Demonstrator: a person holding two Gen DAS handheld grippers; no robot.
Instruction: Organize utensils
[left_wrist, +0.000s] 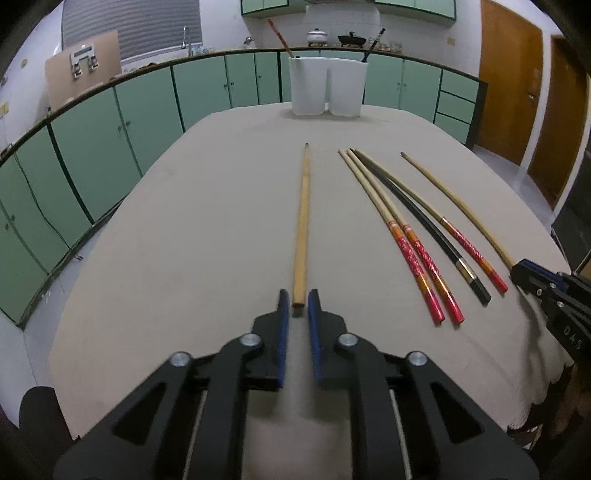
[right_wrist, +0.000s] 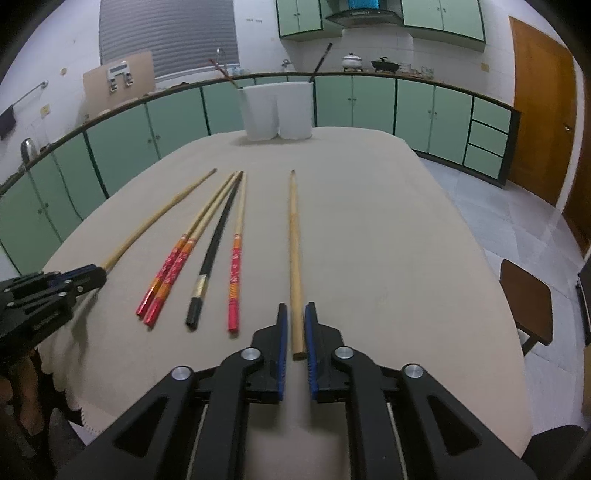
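Chopsticks lie loose, roughly side by side, on a beige cloth-covered tabletop in a kitchen with green cabinets. Their thick ends point toward the cameras and their thin tips point away. At the far end of the tabletop stands a white two-compartment holder. A reddish stick leans out of one compartment and a dark stick out of the other.

The left hand-held gripper sits low over the cloth. The butt end of a plain wooden chopstick lies just between its blue fingertips. The jaws are close together but do not appear to press on the wood.

The right hand-held gripper straddles the thick end of a second plain chopstick, which reaches further in between its fingers. A sliver of cloth shows beside the stick, so these jaws also look slightly apart rather than clamped.

Between the two plain sticks lie a red-handled pair touching each other, a black chopstick, and a single red-handled chopstick.

The sticks are probably very light, stiff and smooth. They are likely to roll on the cloth or pivot in a loose pinch. The thick end, squarely between the pads, looks like the best place to hold one. A firm squeeze there should keep the long tip from drooping. The lacquered red and black handles may be more slippery than the bare wood.
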